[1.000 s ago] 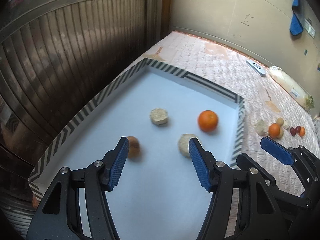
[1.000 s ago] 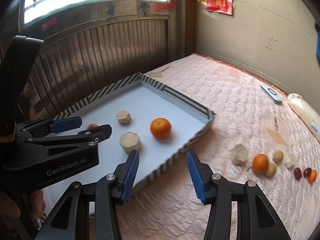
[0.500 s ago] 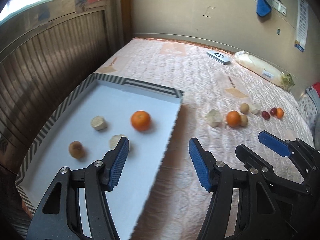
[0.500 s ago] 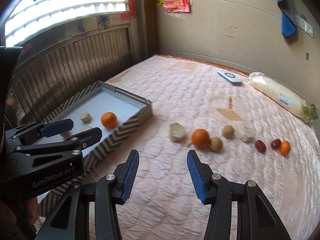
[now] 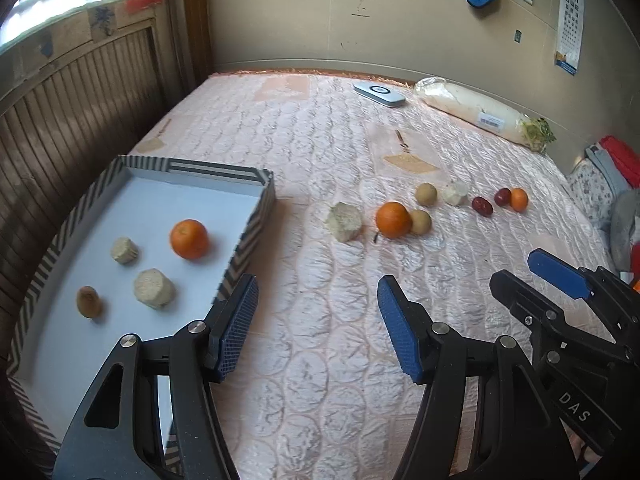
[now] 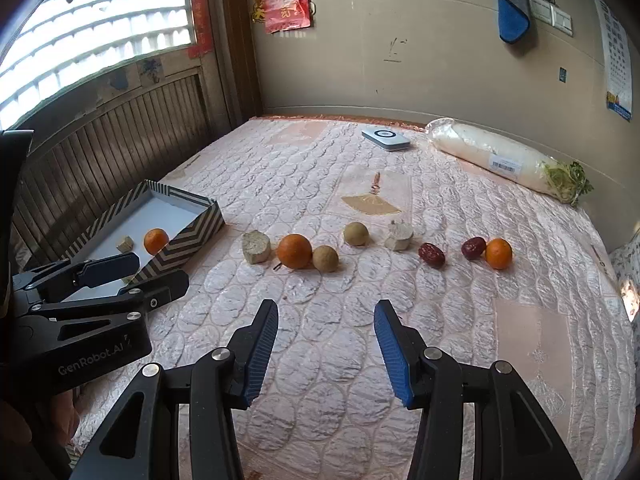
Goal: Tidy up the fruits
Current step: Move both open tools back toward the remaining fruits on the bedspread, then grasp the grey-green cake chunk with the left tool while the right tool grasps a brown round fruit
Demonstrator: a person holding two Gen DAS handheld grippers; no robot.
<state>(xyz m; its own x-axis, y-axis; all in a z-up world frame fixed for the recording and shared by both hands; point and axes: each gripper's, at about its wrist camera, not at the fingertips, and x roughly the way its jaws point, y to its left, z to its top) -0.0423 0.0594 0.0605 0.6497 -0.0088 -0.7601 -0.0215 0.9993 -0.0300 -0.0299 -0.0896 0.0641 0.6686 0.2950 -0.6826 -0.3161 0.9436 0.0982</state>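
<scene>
Lying in a left-to-right row on the mattress [image 6: 320,360], loose fruits [image 6: 295,251]; both hand-held grippers [image 6: 326,348] spread, empty.

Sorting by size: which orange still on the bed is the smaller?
The small orange at the row's right end, beside a red date; the bigger orange sits near the box.

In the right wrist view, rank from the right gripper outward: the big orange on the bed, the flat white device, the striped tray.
1. Big orange, just ahead, slightly left of the right gripper.
2. Striped tray, far left.
3. White device, far end by the wall.
</scene>
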